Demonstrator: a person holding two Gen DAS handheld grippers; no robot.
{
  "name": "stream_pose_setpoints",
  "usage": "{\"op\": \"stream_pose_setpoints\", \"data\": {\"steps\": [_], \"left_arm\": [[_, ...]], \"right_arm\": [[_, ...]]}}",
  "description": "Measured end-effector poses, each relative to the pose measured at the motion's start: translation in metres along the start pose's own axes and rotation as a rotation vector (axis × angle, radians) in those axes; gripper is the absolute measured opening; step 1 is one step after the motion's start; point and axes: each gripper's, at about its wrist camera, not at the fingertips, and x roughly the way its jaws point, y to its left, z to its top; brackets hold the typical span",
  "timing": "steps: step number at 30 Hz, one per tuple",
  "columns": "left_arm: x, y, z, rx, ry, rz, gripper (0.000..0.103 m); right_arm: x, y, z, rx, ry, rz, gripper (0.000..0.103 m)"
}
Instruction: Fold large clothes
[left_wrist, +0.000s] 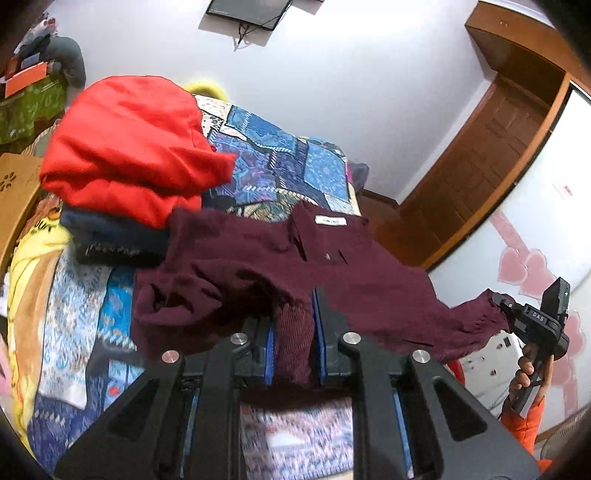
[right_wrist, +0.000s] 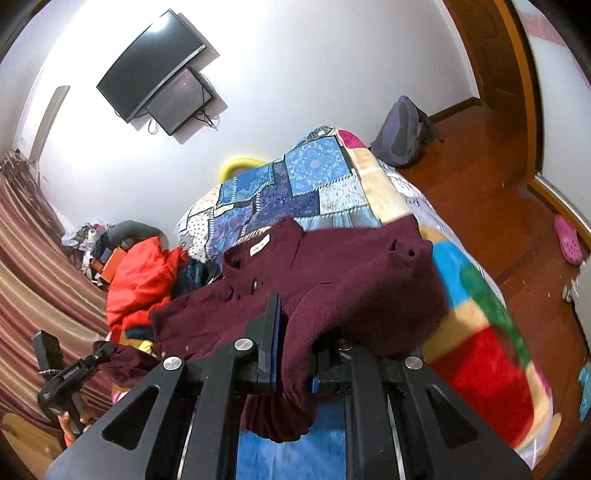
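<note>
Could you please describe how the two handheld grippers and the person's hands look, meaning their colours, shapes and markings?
Both grippers are black, with angular frames that have triangular cut-outs, round silver bolts and blue pads on the fingers. Seen from the left wrist camera, the right gripper carries white "DAS" lettering and a black box with a small green light. The right hand is bare, with an orange padded sleeve below it.

Left wrist camera sits right behind its own left gripper (left_wrist: 293, 332), looking forward and slightly down over the bed (left_wrist: 288, 162) toward the white wall, door at right. Right wrist camera rides just behind the right gripper (right_wrist: 295, 332), facing along the bed (right_wrist: 476, 295) toward the wall screens. Both share the maroon shirt (left_wrist: 258, 266) (right_wrist: 332, 269), close up, and each catches the opposite gripper at its edge.
</note>
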Motion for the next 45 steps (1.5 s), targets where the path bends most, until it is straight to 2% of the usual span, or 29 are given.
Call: {"op": "stream_pose_setpoints", "data": {"steps": [8, 13, 17, 20, 22, 27, 28, 30, 31, 32, 36, 39, 42, 45], "left_arm": [[0.063, 0.015, 0.053, 0.023, 0.019, 0.039, 0.017], [0.113, 0.032, 0.065, 0.034, 0.08, 0.081, 0.018], [0.146, 0.043, 0.064, 0.028, 0.128, 0.115, 0.021], [0.165, 0.049, 0.062, 0.018, 0.172, 0.125, 0.027], [0.171, 0.052, 0.062, 0.009, 0.184, 0.121, 0.04], [0.175, 0.046, 0.058, -0.006, 0.209, 0.135, 0.058], [0.174, 0.044, 0.058, -0.009, 0.209, 0.135, 0.061], [0.171, 0.039, 0.057, -0.009, 0.205, 0.137, 0.065], [0.168, 0.036, 0.057, -0.003, 0.202, 0.142, 0.066], [0.163, 0.031, 0.056, 0.011, 0.194, 0.149, 0.066], [0.145, 0.011, 0.054, 0.072, 0.165, 0.154, 0.071], [0.132, -0.003, 0.046, 0.115, 0.131, 0.148, 0.088], [0.13, -0.016, 0.029, 0.173, 0.126, 0.157, 0.09], [0.139, -0.022, 0.012, 0.199, 0.173, 0.166, 0.09]], "right_arm": [[0.072, -0.011, 0.042, 0.029, 0.025, -0.033, 0.012], [0.12, -0.028, 0.05, 0.078, 0.077, -0.075, 0.013], [0.146, -0.033, 0.048, 0.045, 0.114, -0.142, 0.016], [0.159, -0.035, 0.044, 0.011, 0.135, -0.196, 0.016], [0.162, -0.033, 0.043, -0.012, 0.142, -0.225, 0.017], [0.16, -0.015, 0.044, -0.113, 0.155, -0.288, 0.022], [0.16, -0.01, 0.044, -0.134, 0.157, -0.299, 0.025], [0.152, 0.002, 0.043, -0.185, 0.162, -0.301, 0.041], [0.149, 0.007, 0.041, -0.204, 0.156, -0.293, 0.056], [0.144, 0.012, 0.04, -0.224, 0.14, -0.293, 0.065], [0.128, 0.038, 0.032, -0.328, 0.095, -0.307, 0.071], [0.122, 0.054, 0.02, -0.388, 0.118, -0.283, 0.072], [0.128, 0.064, 0.007, -0.432, 0.155, -0.264, 0.073], [0.139, 0.07, -0.011, -0.463, 0.21, -0.258, 0.073]]}}
